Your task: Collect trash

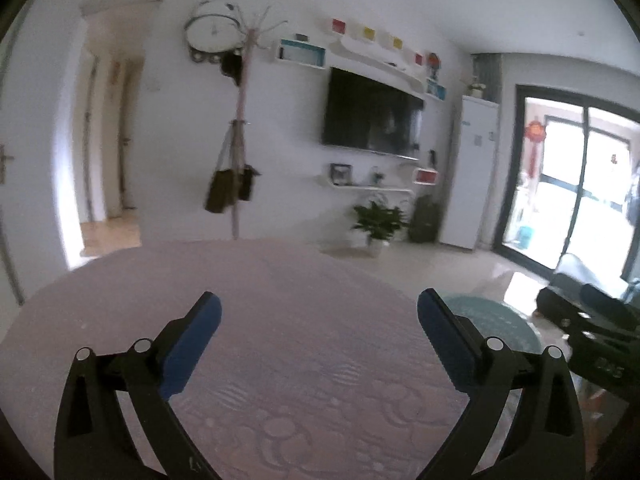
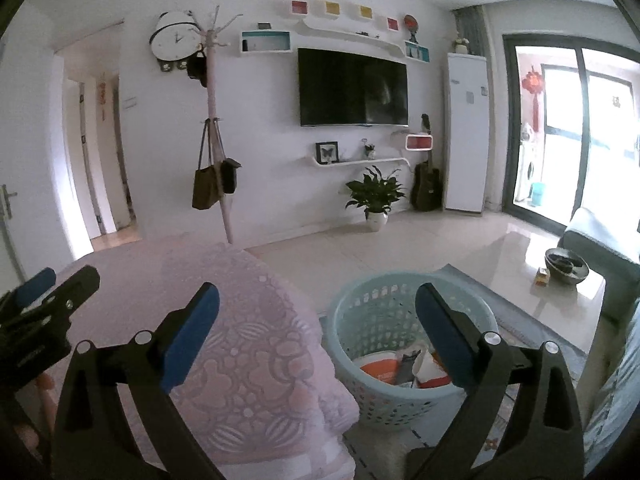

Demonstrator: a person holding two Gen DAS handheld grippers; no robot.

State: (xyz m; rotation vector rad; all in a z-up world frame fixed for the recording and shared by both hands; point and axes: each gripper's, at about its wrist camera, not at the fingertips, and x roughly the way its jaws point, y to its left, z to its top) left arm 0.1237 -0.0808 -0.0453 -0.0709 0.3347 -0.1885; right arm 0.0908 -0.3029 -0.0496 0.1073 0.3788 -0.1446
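Observation:
A light blue perforated basket (image 2: pixel 372 320) stands on the floor beside the table and holds several pieces of trash (image 2: pixel 404 368), orange, white and dark. My right gripper (image 2: pixel 318 316) is open and empty, above the table's right edge and the basket. My left gripper (image 1: pixel 320 320) is open and empty over the table with the pink patterned cloth (image 1: pixel 280 320). The basket's rim shows in the left wrist view (image 1: pixel 496 324). The left gripper also shows at the left edge of the right wrist view (image 2: pixel 48 288).
The pink cloth (image 2: pixel 248 360) hangs over the table's right edge next to the basket. A low glass table (image 2: pixel 560 304) with a metal bowl (image 2: pixel 566 266) stands to the right. A coat stand (image 2: pixel 216 128), a potted plant (image 2: pixel 374 196) and a TV (image 2: pixel 352 88) stand along the far wall.

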